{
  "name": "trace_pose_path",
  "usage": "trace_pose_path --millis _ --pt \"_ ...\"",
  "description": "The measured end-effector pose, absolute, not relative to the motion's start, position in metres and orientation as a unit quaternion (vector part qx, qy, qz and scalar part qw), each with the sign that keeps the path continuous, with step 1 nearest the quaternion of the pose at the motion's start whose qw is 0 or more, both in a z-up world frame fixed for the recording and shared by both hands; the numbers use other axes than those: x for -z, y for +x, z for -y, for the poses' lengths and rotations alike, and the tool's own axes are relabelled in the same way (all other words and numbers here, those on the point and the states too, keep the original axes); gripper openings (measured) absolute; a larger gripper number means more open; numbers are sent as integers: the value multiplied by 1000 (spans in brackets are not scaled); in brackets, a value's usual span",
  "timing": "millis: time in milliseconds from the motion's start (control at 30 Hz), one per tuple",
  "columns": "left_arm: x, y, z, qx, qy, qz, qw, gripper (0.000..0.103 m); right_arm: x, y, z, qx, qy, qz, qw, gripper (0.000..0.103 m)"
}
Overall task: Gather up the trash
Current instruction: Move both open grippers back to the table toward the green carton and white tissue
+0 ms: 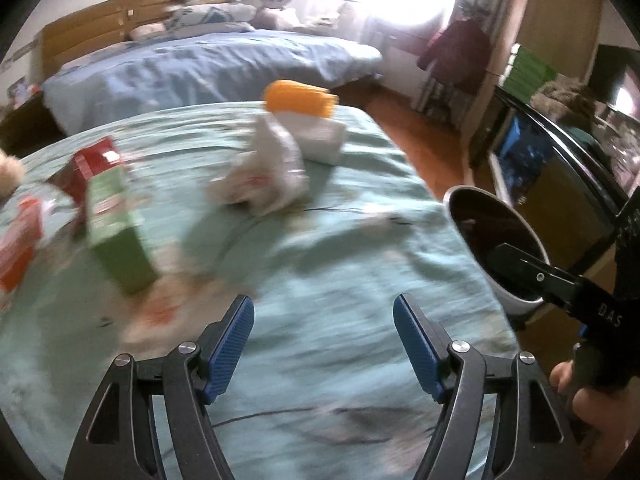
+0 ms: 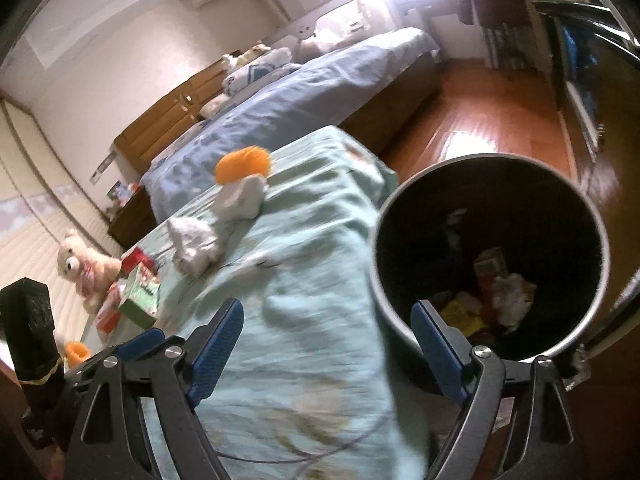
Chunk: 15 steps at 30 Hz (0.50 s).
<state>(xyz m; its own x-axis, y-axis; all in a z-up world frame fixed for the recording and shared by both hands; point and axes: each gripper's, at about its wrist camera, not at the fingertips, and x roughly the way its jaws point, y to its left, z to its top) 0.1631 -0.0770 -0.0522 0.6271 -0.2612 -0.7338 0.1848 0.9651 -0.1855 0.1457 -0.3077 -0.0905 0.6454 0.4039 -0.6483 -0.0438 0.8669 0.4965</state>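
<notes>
Trash lies on a teal bedspread (image 1: 320, 248): a green carton (image 1: 116, 220), a red carton (image 1: 88, 164), an orange-white box (image 1: 18, 240), a crumpled white paper (image 1: 264, 176) and an orange cup on a white box (image 1: 304, 100). My left gripper (image 1: 323, 316) is open and empty above the spread. A round bin (image 2: 490, 256) with a dark inside holds wrappers and paper. My right gripper (image 2: 328, 320) is open and empty, its right finger over the bin's near rim. The bin also shows in the left wrist view (image 1: 496, 240), with the right gripper's finger at its rim.
A second bed with a blue cover (image 1: 208, 64) stands beyond. A teddy bear (image 2: 84, 264) sits at the teal bed's far side. Wooden floor (image 2: 480, 120) runs to the right, with dark furniture and a chair frame (image 1: 560, 152) along it.
</notes>
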Motion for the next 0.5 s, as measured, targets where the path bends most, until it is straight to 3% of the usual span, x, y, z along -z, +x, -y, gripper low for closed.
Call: trace_pose_path --millis 500 --pt "51 159 6 41 -95 -411 906 75 86 163 239 -185 176 -405 878 87"
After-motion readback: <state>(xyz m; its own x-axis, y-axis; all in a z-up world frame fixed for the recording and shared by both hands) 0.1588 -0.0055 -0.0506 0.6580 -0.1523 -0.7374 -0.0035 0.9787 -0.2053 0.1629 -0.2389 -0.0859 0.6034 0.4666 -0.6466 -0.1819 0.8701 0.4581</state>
